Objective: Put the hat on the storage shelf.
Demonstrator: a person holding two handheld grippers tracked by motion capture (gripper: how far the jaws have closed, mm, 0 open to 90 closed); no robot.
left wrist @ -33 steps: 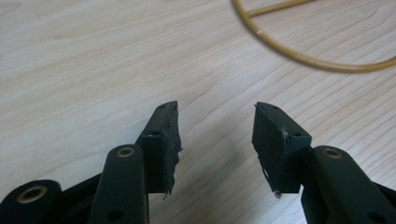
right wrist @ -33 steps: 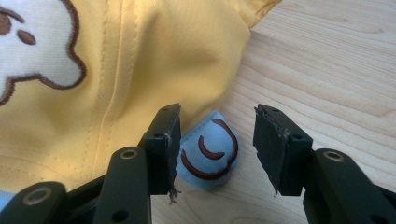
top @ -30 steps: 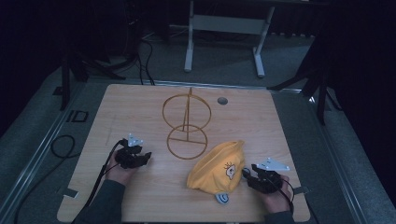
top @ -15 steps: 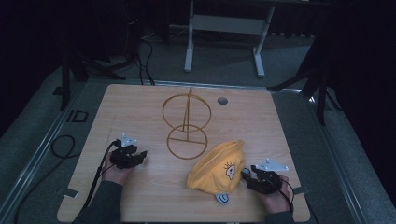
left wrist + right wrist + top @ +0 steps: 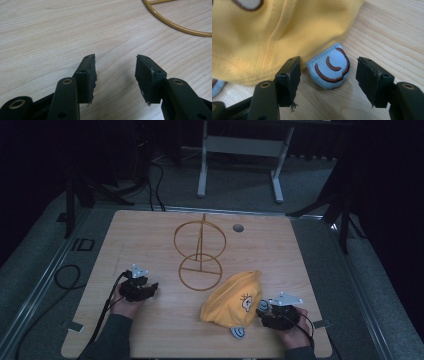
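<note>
While nothing is gripped yet, the job reads as hanging the yellow cap (image 5: 232,297) on the gold wire stand (image 5: 200,251), and it looks barely started

- cap lies crumpled on the wooden table (image 5: 150,227), front right, just off the stand's base ring and apart from it as far as the high view shows
- stand is upright mid-table: ring base, post, vertical hoop on top, nothing hung on it
- right gripper (image 5: 328,75) is low at the cap's near edge, jaws wide, empty. Between them sits a light-blue padded ear (image 5: 330,68) with brown stitched arcs, poking out from under the yellow fabric. Neither pad touches it; left pad is just beside the cap's hem
- a second blue bit shows at the lower left of the right gripper view, mostly hidden under the cap
- left gripper (image 5: 115,75) is well apart from the cap, resting on bare table left of the stand, jaws wide, holding nothing; arc of the base ring (image 5: 175,23) crosses the top right of its view

Status, my read:
- done: right gripper lined up on the ear/hem
- left: close on fabric, lift, carry to the stand, drape over the hoop, release
- ear alone is a thin hold, cap may swing or slip; grabbing hem with it looks safer
- light wire stand could tip if nudged; left gripper is placed to steady it
</note>
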